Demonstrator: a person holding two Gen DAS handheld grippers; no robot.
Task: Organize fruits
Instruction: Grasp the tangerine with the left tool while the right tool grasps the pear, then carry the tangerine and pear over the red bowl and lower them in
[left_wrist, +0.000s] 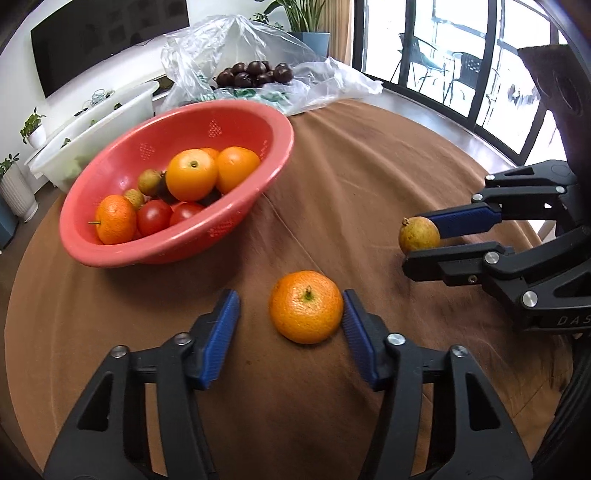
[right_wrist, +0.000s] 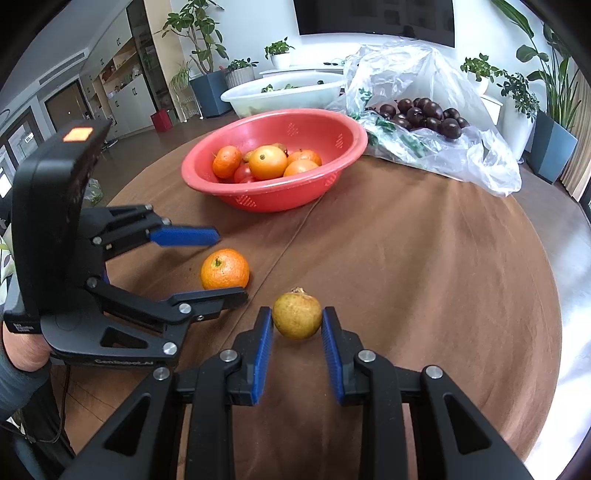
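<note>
L gripper (left_wrist: 291, 325): fingers wide apart, straddling the tangerine (left_wrist: 306, 306) at lower centre of L view. Right pad looks to be just touching the peel, left pad well clear, so nothing gripped yet. Prob. lined up for a pinch.
R gripper (right_wrist: 297, 332): fingers drawn in on both sides of the small yellow-brown fruit (right_wrist: 297, 315), lower centre of R view. Pads at or v. near the skin. Can't tell if it's actually clamped or just bracketed.
Both fruits: sitting on the brown tablecloth (right_wrist: 424, 258), near each other, tangerine left of the brown one in R view.
Red basket (left_wrist: 177, 192): upper left of L view, already holds oranges, tomatoes and small brown fruits. Likely drop spot, hence both grippers face it.
Plastic bag (right_wrist: 443, 110): upper right in R view, dark round fruits (right_wrist: 428, 114) on it, untouched.
Stage: grasp phase, two loose fruits left on the cloth.
Risk: round fruit may roll if only one pad pushes.
</note>
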